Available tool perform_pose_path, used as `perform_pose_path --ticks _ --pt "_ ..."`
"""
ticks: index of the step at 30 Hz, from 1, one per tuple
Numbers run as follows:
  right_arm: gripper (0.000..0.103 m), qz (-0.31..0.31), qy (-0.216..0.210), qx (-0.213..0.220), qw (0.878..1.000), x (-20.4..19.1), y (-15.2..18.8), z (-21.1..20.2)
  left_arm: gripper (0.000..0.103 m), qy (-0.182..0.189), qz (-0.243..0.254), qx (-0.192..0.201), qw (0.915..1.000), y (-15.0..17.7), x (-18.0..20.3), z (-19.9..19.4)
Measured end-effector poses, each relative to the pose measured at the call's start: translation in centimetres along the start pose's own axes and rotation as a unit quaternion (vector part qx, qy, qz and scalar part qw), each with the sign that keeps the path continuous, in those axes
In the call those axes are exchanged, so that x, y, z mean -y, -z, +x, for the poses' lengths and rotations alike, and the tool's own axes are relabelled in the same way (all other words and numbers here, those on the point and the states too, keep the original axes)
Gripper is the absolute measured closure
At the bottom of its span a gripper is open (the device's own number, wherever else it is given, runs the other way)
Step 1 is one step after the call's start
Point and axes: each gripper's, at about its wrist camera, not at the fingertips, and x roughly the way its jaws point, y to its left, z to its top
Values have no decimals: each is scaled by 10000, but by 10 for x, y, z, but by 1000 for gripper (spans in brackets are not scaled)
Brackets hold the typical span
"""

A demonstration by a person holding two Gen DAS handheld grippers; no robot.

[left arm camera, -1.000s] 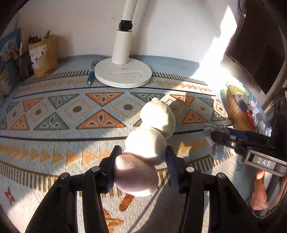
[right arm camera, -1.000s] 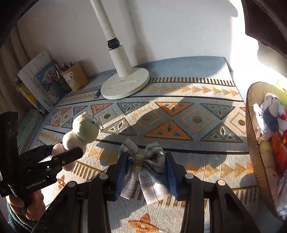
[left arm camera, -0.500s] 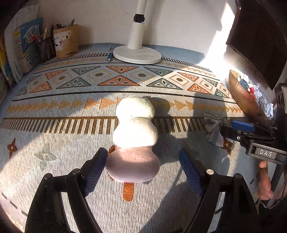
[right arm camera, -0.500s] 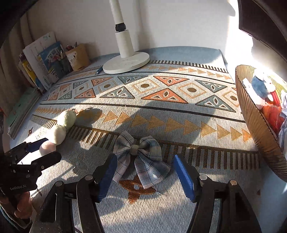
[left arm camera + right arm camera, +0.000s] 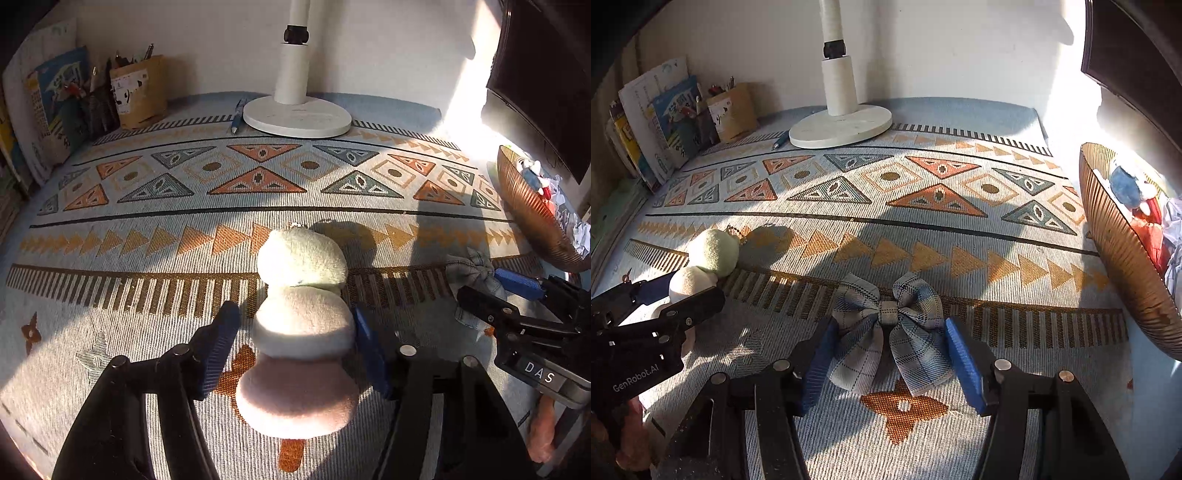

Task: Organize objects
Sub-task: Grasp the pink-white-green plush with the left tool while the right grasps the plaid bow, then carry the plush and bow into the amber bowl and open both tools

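A plush of three balls, green, white and pink (image 5: 303, 317), lies on the patterned mat (image 5: 147, 332). My left gripper (image 5: 293, 310) straddles its white middle ball and its jaws are closing. The right pad touches the plush and a thin gap shows at the left pad. A plaid fabric bow (image 5: 890, 332) lies flat on the mat between the blue pads of my right gripper (image 5: 892, 325), whose jaws are also closing. The bow is not squeezed. Each gripper shows in the other's view: the right gripper (image 5: 480, 284) at the bow (image 5: 469, 266), the left gripper (image 5: 683, 291) at the plush (image 5: 714, 251).
A brown ribbed basket (image 5: 1126, 266) with soft toys stands at the right edge. At the back are a white lamp base (image 5: 295, 114), a blue pen (image 5: 236, 118), a paper pen holder (image 5: 138, 92) and leaning books (image 5: 48, 110). A dark monitor hangs upper right.
Both grippers came down and let go: the plush and the bow, held above the mat before, now lie on it. The jaws spread wide, then narrowed again around each thing.
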Motion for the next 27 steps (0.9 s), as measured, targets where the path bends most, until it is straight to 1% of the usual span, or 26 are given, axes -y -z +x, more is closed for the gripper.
perform_pose_path --ticks 2,3,4,6,8,11,13,15,17,18,19,21,22,23,24,26,27 --pt "70 -60 22 78 9999 -3 -1 0 60 -102 71 -2 9999 -1 3 0" --pt "76 -88 -4 103 9999 -3 -1 -1 61 -109 94 38 9999 -2 4 -2" --pt "79 -80 -53 129 9999 -3 -1 -3 62 -59 117 131 9998 -4 6 -5" --pt "80 -17 -68 301 9995 1 -1 -16 62 109 171 318 9993 -11 11 -16" --pt "80 79 -47 578 9983 11 -5 -37 62 377 283 552 9974 -24 24 -32" --pt "80 376 149 1123 9929 43 -15 -81 62 688 532 863 9925 -50 56 -51" --pt "80 649 441 1583 9843 72 -22 -117 61 883 821 1077 9868 -69 90 -62" --pt "80 968 795 1958 9726 106 -26 -146 61 1123 1083 1198 9805 -86 126 -68" --pt "79 1266 1088 2151 9622 141 -30 -164 61 1543 1280 1297 9711 -100 161 -72" --pt "79 1424 1192 2160 9586 157 -32 -167 61 1717 1374 1357 9660 -106 180 -71" --pt "79 1612 1296 2098 9556 174 -34 -167 61 1802 1459 1387 9628 -111 197 -69" --pt "80 1901 1267 1975 9533 202 -35 -163 61 1977 1658 1345 9568 -116 228 -60" --pt "79 2011 1251 1906 9527 211 -35 -160 61 1928 1759 1310 9564 -117 242 -55" --pt "79 2065 1274 1839 9525 218 -36 -157 61 1789 1889 1303 9567 -117 254 -51" --pt "79 2100 1308 1789 9523 223 -36 -153 61 1707 2049 1356 9542 -117 265 -50" --pt "77 2178 1335 1680 9521 230 -35 -145 60 1682 2259 1467 9482 -117 278 -49" --pt "74 2232 1272 1591 9533 236 -33 -141 57 1712 2259 1447 9480 -119 281 -46"
